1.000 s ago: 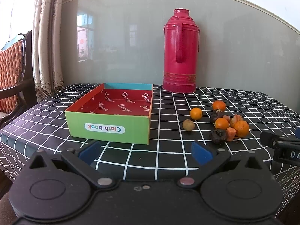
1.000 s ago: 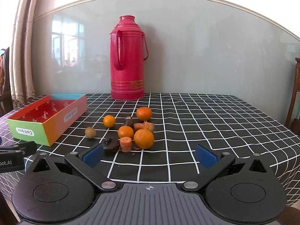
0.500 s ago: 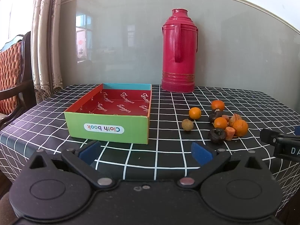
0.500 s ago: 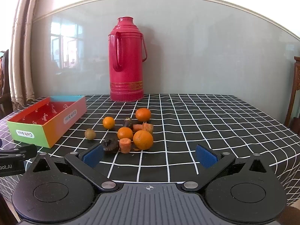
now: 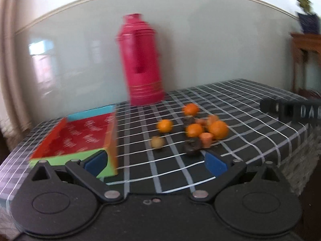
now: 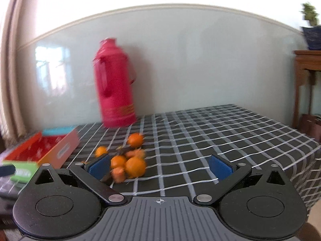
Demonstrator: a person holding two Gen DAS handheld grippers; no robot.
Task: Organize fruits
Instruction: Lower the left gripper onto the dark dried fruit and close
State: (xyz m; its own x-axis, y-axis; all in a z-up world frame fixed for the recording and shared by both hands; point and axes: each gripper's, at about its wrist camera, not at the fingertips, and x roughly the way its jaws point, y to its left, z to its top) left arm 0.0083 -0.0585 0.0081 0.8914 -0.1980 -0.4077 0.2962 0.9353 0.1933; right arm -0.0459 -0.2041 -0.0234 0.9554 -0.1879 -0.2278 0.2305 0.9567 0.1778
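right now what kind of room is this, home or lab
Most likely a home, perhaps a dining or living room: a checked tablecloth covers the table, a red thermos flask stands by the wall, and a potted plant sits on a wooden side table.

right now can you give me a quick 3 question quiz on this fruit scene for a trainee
1. True or false: the red box already holds fruit.
2. Multiple choice: the pink thermos stands (A) inside the box, (B) upright at the back of the checked tablecloth, (C) on its side among the oranges.
3. Fill in: both the left tongs and the right tongs are ____ and hold nothing.

Key
1. False: its red floor shows bare, and the fruit pile lies on the cloth to its right.
2. B
3. open
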